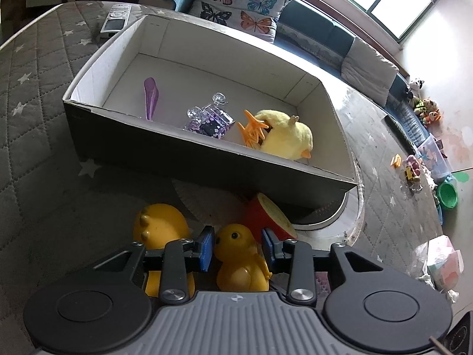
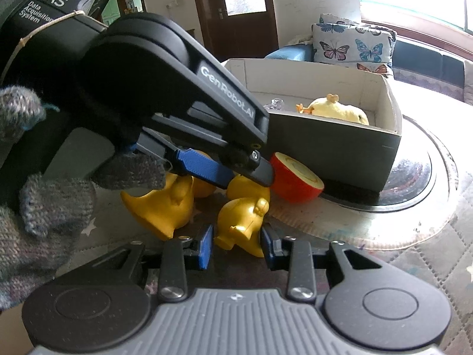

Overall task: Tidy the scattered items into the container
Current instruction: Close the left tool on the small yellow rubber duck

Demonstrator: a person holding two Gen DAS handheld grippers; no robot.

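The lower bodies of both loose ducks are cut off behind the tool bodies in the left wrist view. The second duck [image 1: 161, 227] is partly hidden by a finger there. A halved red toy [image 1: 267, 216] is half covered by the box [image 1: 142, 145] wall.

Surface: grey quilted tabletop [image 1: 38, 112] with white stars; a sofa with butterfly cushions [image 1: 239, 0] lies beyond.

Count: two yellow ducks outside the box, just before its near wall. Inside the box are noted one plush chick [image 1: 288, 136], one orange clip [image 1: 254, 128], one purple feather [image 1: 152, 96] and one clear glittery piece [image 1: 210, 118].

Left tool [image 1: 238, 247]: pads parted around a duck [image 1: 239, 261], with a gap on each side; no grip is seen.

Right tool [image 2: 237, 244]: pads closed on the same duck [image 2: 244, 222].
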